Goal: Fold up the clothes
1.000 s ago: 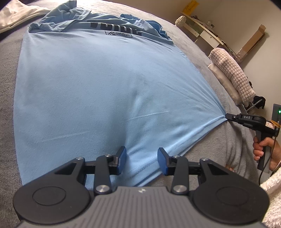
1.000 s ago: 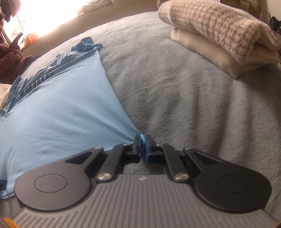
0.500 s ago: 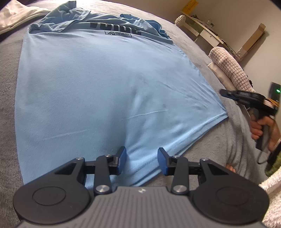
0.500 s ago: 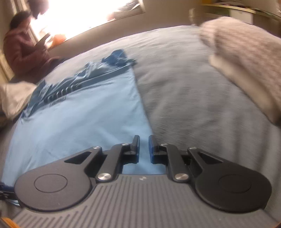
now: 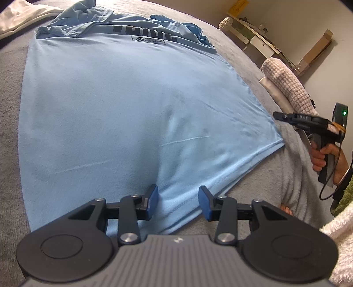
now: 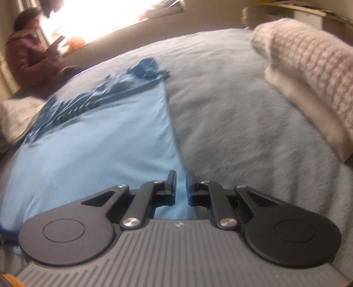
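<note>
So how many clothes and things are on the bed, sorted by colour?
Light blue: 1, the T-shirt spread flat.
Pink-and-white check: 1, the folded knit.
Cream: 1, the folded piece under it.
White: 1, the cloth at the far corner.
Total: 4.

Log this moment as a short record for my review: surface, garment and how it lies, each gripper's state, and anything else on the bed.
surface: bed with grey blanket
garment: light blue T-shirt, spread flat, collar end bunched at far side
left gripper: open, over the near hem, gripping nothing
right gripper: nearly closed, narrow gap, empty, above the shirt's side edge
other items: folded sweater on a cream folded cloth, apart from the shirt
</note>
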A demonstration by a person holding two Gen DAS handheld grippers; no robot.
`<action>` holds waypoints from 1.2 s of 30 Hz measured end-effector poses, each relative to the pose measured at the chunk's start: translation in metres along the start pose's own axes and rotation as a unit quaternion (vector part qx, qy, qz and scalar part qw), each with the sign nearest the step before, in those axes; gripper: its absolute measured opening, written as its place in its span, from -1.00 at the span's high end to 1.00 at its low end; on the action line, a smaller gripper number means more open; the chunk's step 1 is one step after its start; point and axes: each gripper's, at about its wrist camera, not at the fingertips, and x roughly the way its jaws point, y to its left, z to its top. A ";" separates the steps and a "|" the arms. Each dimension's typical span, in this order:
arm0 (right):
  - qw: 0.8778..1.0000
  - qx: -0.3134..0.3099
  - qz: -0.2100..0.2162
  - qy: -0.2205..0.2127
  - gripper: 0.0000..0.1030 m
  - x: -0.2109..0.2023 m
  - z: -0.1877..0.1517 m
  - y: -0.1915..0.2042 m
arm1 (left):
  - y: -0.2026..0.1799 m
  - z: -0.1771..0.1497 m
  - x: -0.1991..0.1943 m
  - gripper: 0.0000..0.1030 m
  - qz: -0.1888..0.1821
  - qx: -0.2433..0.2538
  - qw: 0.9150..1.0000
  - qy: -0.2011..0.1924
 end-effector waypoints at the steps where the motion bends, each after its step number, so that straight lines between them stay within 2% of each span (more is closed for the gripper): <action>1: 1.000 -0.002 -0.013 0.012 0.85 -0.001 -0.005 -0.004 | 0.002 -0.002 -0.003 0.18 -0.002 -0.007 1.000 0.002; 3: 0.999 0.001 -0.034 0.026 0.88 -0.008 -0.017 -0.016 | 0.005 -0.007 -0.010 0.17 -0.005 -0.020 1.000 0.007; 5: 0.999 0.016 -0.046 0.023 0.88 -0.022 -0.025 -0.029 | 0.012 -0.014 -0.021 0.15 -0.007 -0.041 0.999 0.006; 8: 0.998 0.054 -0.036 0.016 0.80 -0.037 -0.025 -0.039 | 0.021 -0.018 -0.040 0.12 0.012 -0.055 0.998 -0.010; 9: 0.997 0.068 -0.025 0.014 0.78 -0.039 -0.023 -0.043 | 0.024 -0.018 -0.046 0.10 0.020 -0.060 0.998 -0.019; 14: 0.989 0.142 0.046 0.010 0.40 -0.033 -0.013 -0.057 | 0.042 -0.022 -0.073 -0.03 0.062 -0.098 0.991 -0.060; 15: 0.986 0.156 0.059 0.017 0.35 -0.027 -0.011 -0.059 | 0.047 -0.025 -0.075 -0.03 0.073 -0.110 0.989 -0.063; 17: 0.979 0.185 0.084 0.031 0.11 -0.016 -0.009 -0.064 | 0.056 -0.030 -0.076 -0.03 0.087 -0.131 0.985 -0.064; 21: 0.965 0.231 0.112 0.058 -0.02 -0.003 -0.010 -0.074 | 0.070 -0.041 -0.070 -0.03 0.095 -0.158 0.981 -0.059; 26: 0.954 0.260 0.133 0.066 -0.03 -0.005 -0.015 -0.084 | 0.076 -0.041 -0.069 -0.05 0.106 -0.162 0.978 -0.076; 31: 0.952 0.259 0.145 0.078 -0.04 0.002 -0.018 -0.085 | 0.086 -0.037 -0.059 -0.03 0.100 -0.169 0.977 -0.085; 33: 0.949 0.262 0.153 0.081 -0.04 0.005 -0.016 -0.085 | 0.085 -0.037 -0.058 0.13 0.101 -0.168 0.976 -0.096; 36: 0.949 0.255 0.160 0.095 0.14 0.002 -0.020 -0.084 | 0.084 -0.043 -0.060 0.38 0.101 -0.173 0.975 -0.098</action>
